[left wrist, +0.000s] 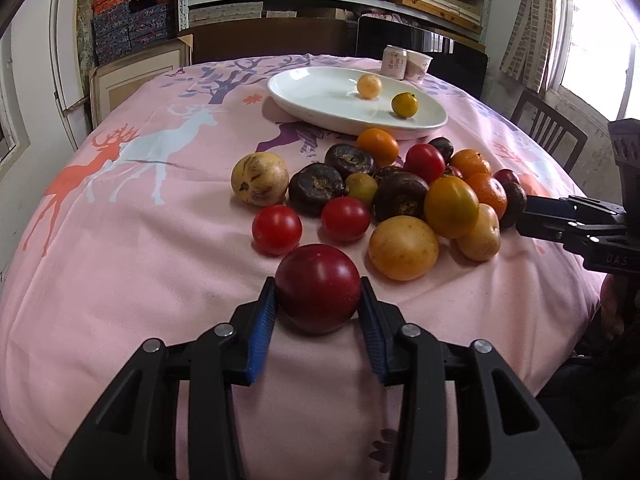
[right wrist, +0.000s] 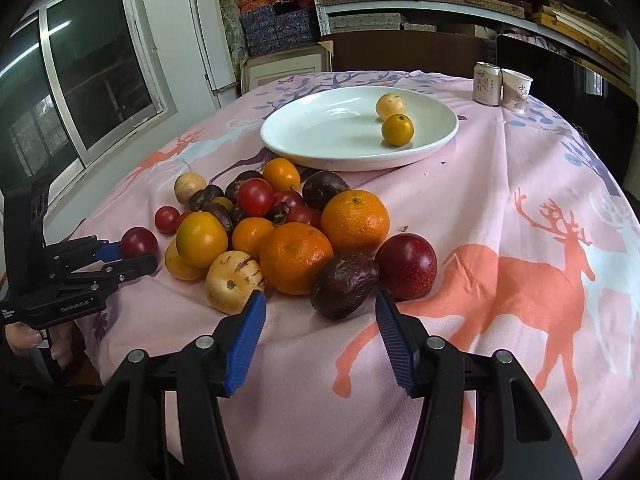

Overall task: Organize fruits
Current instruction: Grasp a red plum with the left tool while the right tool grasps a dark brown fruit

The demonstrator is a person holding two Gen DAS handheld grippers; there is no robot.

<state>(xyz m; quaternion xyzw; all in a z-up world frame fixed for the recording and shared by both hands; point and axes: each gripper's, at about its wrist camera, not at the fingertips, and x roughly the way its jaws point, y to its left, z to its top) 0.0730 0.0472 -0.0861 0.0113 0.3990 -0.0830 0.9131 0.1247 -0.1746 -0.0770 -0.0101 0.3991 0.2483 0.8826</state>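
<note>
My left gripper is shut on a dark red plum that rests on the pink tablecloth, one blue pad against each side. The right wrist view shows the same plum at the left gripper. My right gripper stands open, and a dark purple passion fruit lies just ahead between its tips, untouched. Beside that lies another red plum. A pile of oranges, tomatoes and dark fruits sits mid-table. The white plate behind it holds two small yellow fruits.
A drink can and a paper cup stand at the table's far edge. A wooden chair is beyond the right side. Shelves of boxes line the back wall. The cloth drops off at the near edge.
</note>
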